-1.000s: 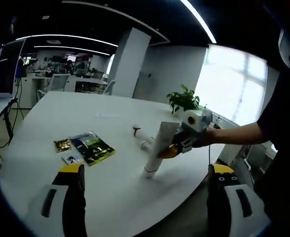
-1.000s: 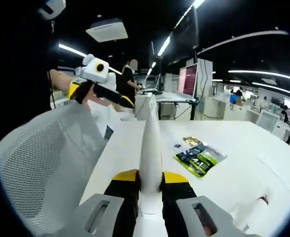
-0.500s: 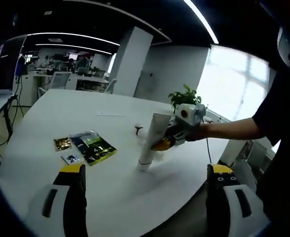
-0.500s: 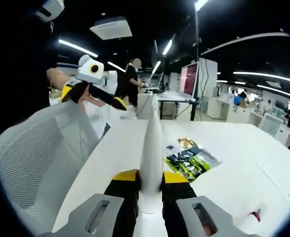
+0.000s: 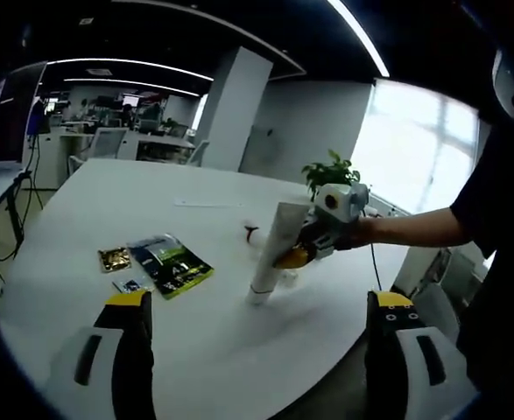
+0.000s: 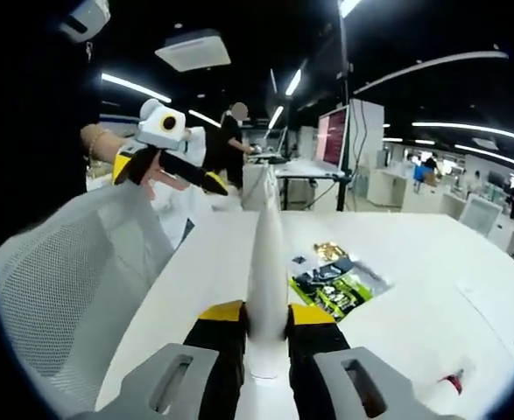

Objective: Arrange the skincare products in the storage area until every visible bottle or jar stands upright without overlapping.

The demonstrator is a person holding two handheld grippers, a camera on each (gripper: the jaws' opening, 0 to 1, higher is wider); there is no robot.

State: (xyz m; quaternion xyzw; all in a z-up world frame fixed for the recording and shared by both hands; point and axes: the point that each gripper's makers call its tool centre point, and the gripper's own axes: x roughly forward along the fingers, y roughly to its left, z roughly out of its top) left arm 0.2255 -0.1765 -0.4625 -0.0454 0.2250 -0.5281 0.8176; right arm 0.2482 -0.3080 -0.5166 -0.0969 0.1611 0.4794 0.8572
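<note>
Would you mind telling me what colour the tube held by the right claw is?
The tube is white, clearest in the left gripper view.

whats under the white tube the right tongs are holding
The white tube stands cap-down on the bare white table, clamped by the right tongs. The cap hides the contact spot itself.

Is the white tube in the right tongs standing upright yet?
Nearly: the white tube leans slightly, cap end on the table, clamped in the right tongs.
</note>
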